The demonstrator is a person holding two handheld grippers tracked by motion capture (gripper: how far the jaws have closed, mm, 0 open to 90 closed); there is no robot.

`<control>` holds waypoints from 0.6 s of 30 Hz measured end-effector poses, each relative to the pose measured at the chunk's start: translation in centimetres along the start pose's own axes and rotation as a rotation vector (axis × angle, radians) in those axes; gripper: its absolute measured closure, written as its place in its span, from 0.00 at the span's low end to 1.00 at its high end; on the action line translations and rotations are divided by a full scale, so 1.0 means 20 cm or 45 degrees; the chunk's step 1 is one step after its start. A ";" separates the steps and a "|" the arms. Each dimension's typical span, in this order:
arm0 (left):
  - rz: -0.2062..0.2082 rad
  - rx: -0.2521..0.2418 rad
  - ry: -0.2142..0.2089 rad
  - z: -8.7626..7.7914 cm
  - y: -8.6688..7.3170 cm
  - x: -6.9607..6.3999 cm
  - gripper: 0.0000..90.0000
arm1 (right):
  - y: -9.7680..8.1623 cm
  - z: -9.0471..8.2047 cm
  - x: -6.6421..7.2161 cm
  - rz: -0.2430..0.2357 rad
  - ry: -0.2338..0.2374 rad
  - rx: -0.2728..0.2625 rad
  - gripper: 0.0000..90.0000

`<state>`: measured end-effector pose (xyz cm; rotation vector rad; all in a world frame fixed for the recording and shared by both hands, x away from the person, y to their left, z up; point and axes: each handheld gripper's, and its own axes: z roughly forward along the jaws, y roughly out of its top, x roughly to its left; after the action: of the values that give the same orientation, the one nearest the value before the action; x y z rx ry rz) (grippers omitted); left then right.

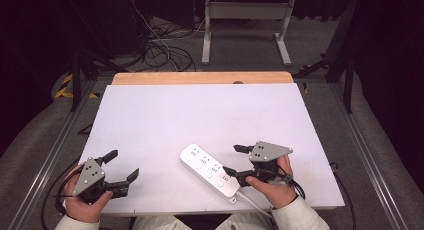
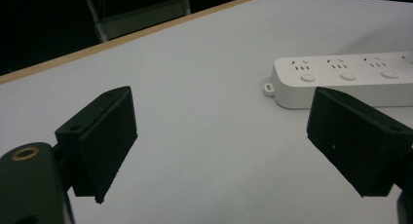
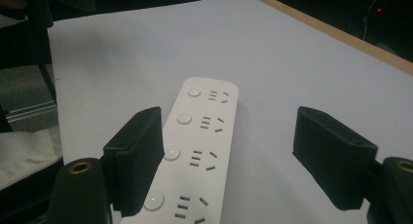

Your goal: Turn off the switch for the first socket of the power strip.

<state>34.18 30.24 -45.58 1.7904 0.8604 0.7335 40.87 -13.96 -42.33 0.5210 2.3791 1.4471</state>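
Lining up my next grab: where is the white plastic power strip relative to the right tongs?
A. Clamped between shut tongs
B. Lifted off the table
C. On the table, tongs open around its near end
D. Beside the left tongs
C: the white plastic power strip lies flat on the white table, with the right tongs open and apart over its near end.

In the left gripper view the power strip [image 2: 350, 80] runs off the right edge, its far end unseen. In the right gripper view that gripper's near jaw covers the strip's lower left edge, and its markings look too small to read.

Bright even overhead light, dark surroundings, soft focus
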 end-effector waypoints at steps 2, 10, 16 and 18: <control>0.002 0.001 -0.003 0.00 0.00 0.00 0.13 | 0.00 0.01 0.00 -0.004 0.005 0.001 0.30; 0.006 -0.001 -0.009 0.00 0.00 0.00 0.13 | 0.02 0.06 0.02 -0.017 0.041 0.017 0.32; 0.009 -0.001 -0.011 0.00 0.00 0.00 0.13 | 0.03 0.07 0.03 -0.011 0.074 0.040 0.42; 0.012 0.000 -0.009 0.00 0.00 0.00 0.13 | 0.04 0.07 0.03 -0.003 0.125 0.092 0.58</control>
<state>34.19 30.35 -45.57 1.7972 0.8472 0.7328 41.03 -12.23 -42.33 0.4745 2.5157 1.4205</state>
